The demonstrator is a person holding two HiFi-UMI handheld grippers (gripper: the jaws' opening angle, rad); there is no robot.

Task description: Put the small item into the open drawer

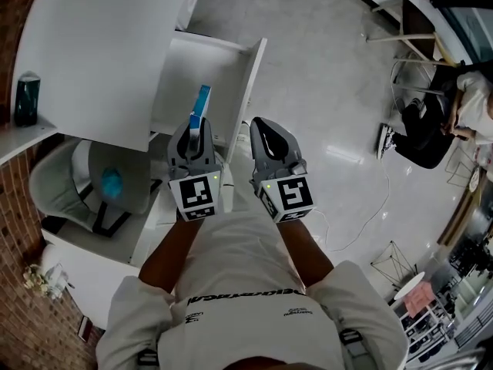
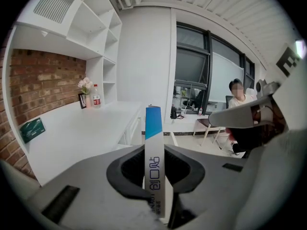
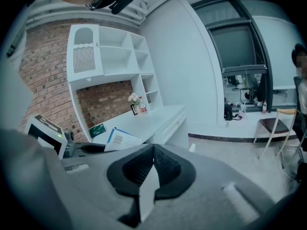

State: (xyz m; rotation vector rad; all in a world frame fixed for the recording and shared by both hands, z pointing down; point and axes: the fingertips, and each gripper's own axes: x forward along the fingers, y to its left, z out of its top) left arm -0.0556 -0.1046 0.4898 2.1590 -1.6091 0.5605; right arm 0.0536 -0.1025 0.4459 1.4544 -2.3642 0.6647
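A slim white box with a blue end [image 1: 202,102] stands upright between the jaws of my left gripper [image 1: 196,129], which is shut on it. In the left gripper view the box [image 2: 154,157] rises from the left gripper [image 2: 154,181], with Chinese print on its narrow side. The open white drawer [image 1: 250,75] juts out from the desk just beyond and below the box. My right gripper [image 1: 266,133] hangs beside the left one, over the floor by the drawer's right wall. It is shut and empty, and the right gripper [image 3: 152,153] shows its pads touching.
A white desk [image 1: 92,45] fills the left, with a dark green item [image 1: 27,99] on it. A grey chair with a blue cushion [image 1: 112,183] sits under it. A person [image 1: 435,122] sits at the far right near a folding chair [image 1: 404,21]. A cable [image 1: 370,214] crosses the floor.
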